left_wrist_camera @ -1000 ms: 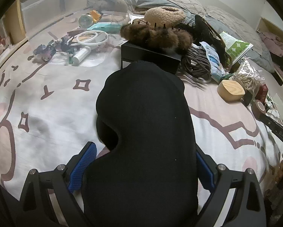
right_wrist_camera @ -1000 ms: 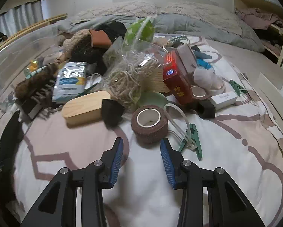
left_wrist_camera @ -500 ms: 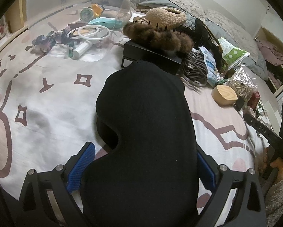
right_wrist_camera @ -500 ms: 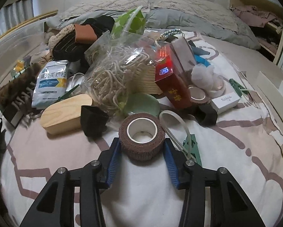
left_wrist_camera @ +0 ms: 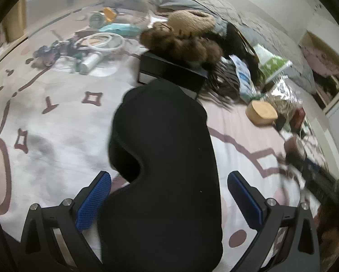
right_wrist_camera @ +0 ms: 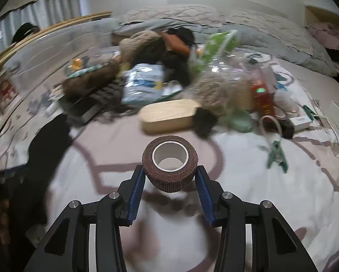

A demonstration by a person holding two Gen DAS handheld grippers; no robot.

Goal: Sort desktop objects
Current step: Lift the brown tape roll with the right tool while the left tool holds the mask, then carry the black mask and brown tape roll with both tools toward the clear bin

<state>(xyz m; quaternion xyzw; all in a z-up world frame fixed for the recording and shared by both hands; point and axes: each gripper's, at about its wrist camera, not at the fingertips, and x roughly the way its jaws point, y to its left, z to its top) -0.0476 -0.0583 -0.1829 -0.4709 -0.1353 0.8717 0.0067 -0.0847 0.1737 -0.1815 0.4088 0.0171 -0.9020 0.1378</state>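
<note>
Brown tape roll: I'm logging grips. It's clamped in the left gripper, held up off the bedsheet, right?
Wrong gripper. The right wrist view shows the tape roll clamped in the right gripper, held up off the bedsheet.

Right gripper (right_wrist_camera: 170,179): earlier apart from the brown bandage roll (right_wrist_camera: 170,166), now clamped on it, lifted off the bedsheet (right_wrist_camera: 271,204).
Left gripper (left_wrist_camera: 169,195): jaws have just been opening; right pad now clear of the black eye mask (left_wrist_camera: 162,158).

Right tongs (right_wrist_camera: 170,182) clamp a brown bandage roll (right_wrist_camera: 170,166) above the patterned bedsheet (right_wrist_camera: 271,199)
</note>
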